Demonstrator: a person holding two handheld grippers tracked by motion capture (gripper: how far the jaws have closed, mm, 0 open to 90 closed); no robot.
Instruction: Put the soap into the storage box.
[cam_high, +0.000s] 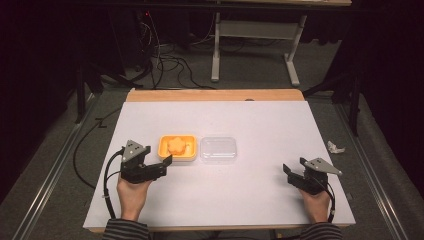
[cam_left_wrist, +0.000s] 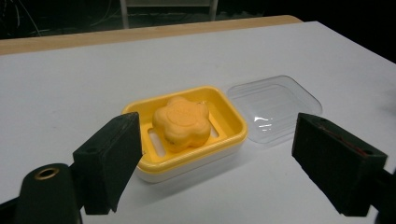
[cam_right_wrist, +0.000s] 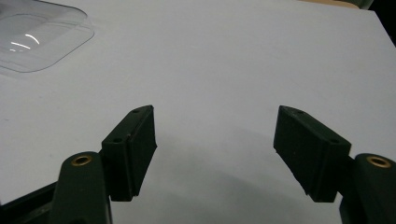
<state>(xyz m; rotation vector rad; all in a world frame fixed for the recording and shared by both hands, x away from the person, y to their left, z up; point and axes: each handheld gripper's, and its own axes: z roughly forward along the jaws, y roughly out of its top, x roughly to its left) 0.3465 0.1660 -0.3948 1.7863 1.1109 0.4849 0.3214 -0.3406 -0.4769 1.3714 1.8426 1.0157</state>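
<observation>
We see an orange flower-shaped soap (cam_left_wrist: 182, 123) in a yellow dish (cam_left_wrist: 231, 113) with a white base, ahead of our black left gripper (cam_left_wrist: 210, 154). Just beside it lies a clear lid (cam_left_wrist: 275, 105) on the white table (cam_left_wrist: 84, 88). Our sleeves (cam_high: 125, 231) are striped.

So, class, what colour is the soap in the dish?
Orange soap, clearest in the left gripper view.
</observation>
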